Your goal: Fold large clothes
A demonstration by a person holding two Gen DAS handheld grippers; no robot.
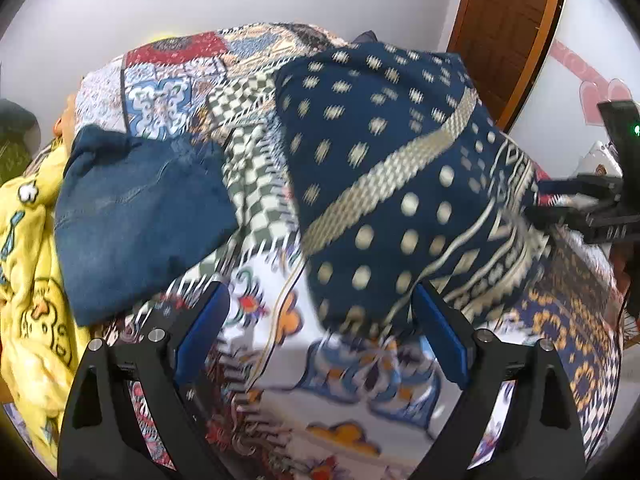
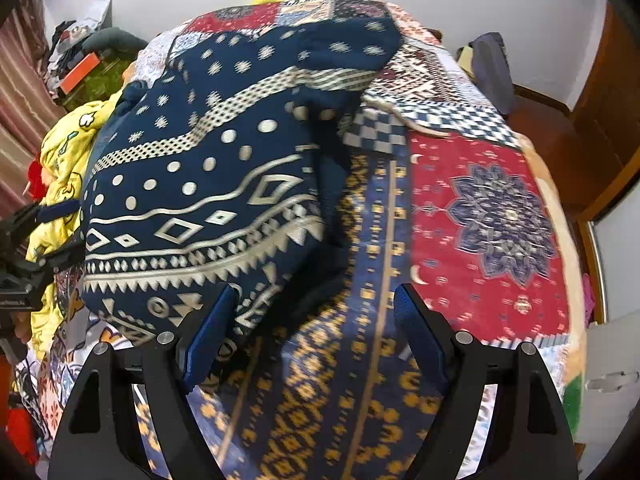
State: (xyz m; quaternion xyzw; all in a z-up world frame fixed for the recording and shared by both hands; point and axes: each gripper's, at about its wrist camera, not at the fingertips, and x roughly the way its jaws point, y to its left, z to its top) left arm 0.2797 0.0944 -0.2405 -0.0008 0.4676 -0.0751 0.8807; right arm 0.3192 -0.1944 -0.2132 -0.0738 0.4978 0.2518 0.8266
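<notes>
Navy patterned garment heaped centre-left; folded jeans left; bedspread right open.

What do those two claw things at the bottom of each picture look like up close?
Each hand-held gripper, left and right, has two black angular fingers with triangular cut-outs, silver round bolts, and blue pads on the inner faces. The other gripper, seen from the side, is black with a small green light.

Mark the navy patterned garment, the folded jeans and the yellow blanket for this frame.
navy patterned garment (image 2: 208, 184), right wrist view, on its dotted middle panel.
folded jeans (image 1: 132, 216), left wrist view, on the flat denim top.
yellow blanket (image 1: 28, 280), left wrist view, on a crumpled fold.
</notes>
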